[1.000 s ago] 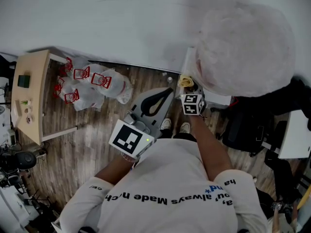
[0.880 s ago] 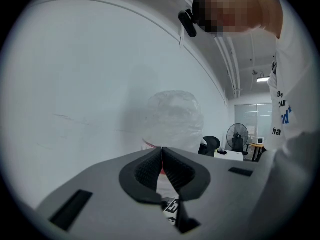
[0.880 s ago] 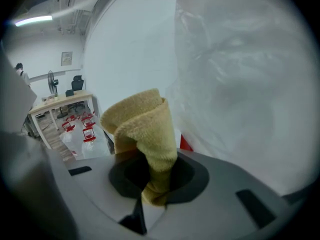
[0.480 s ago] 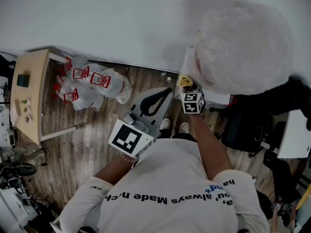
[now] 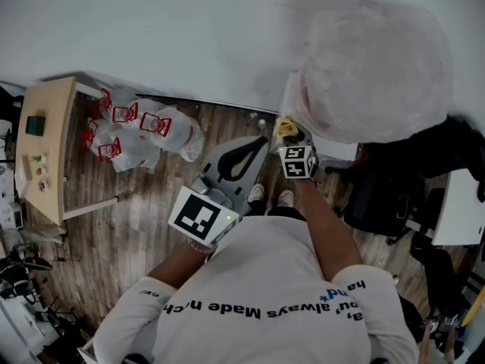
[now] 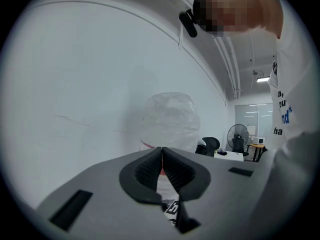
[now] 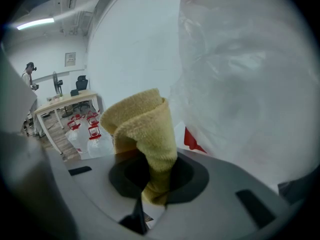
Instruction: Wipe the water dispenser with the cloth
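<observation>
The water dispenser (image 5: 322, 144) stands against the white wall, its big bottle (image 5: 371, 70) wrapped in clear plastic (image 7: 250, 79). My right gripper (image 5: 292, 136) is shut on a folded yellow cloth (image 5: 287, 127) (image 7: 145, 134), held at the dispenser's left side just below the bottle. In the right gripper view the cloth sticks up between the jaws right beside the plastic. My left gripper (image 5: 241, 160) hangs lower and to the left, jaws shut with nothing between them (image 6: 161, 164). The wrapped bottle (image 6: 170, 119) shows beyond its jaws.
Several clear water jugs with red caps (image 5: 140, 131) lie on the wood floor by a light wooden table (image 5: 47, 146). A black chair and bags (image 5: 394, 196) crowd the dispenser's right side. A white desk edge (image 5: 458, 211) is at far right.
The right gripper with the cloth has crept slightly left and up along the dispenser's side. The left gripper has stayed put.
</observation>
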Available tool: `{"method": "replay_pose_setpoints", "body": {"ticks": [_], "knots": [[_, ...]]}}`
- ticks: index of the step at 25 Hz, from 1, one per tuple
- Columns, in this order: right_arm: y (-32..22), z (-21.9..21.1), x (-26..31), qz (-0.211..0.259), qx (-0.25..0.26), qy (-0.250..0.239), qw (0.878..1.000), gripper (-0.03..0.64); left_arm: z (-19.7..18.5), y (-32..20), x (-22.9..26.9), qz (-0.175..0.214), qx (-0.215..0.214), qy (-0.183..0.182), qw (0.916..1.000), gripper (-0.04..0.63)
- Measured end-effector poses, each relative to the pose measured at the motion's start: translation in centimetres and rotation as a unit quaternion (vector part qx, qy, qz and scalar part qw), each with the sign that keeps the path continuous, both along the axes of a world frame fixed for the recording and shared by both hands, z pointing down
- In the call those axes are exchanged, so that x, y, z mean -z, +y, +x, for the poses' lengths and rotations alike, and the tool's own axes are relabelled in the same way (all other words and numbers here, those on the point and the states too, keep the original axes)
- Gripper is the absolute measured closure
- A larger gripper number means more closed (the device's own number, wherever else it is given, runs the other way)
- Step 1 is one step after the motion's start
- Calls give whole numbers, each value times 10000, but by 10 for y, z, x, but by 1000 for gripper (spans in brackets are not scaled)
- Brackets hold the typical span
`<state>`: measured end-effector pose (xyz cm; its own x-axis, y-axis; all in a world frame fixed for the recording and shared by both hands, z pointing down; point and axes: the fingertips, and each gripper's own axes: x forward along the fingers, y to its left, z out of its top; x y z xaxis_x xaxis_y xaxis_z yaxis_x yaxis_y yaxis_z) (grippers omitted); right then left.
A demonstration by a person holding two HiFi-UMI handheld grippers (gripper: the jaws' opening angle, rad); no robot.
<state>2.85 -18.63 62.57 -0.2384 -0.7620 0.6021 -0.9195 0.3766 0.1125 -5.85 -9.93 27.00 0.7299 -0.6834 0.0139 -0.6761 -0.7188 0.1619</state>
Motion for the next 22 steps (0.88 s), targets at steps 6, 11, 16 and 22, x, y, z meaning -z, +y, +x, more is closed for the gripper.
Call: {"method": "replay_pose_setpoints", "body": {"ticks": [6, 11, 16, 22], "knots": [[7, -1, -2, -16, 58, -7, 10000, 555, 3, 1, 0, 15, 10, 17, 10000, 575], [16, -4, -2, -2, 115, 12, 9999, 555, 2, 4, 0, 15, 5, 26, 10000, 575], [23, -5, -4, -3, 180, -1, 9998, 555, 5, 4, 0, 19, -8, 20, 10000, 575], [33, -8, -3, 14, 205, -10, 9998, 555, 4, 4, 0, 23, -4, 32, 10000, 575]]}}
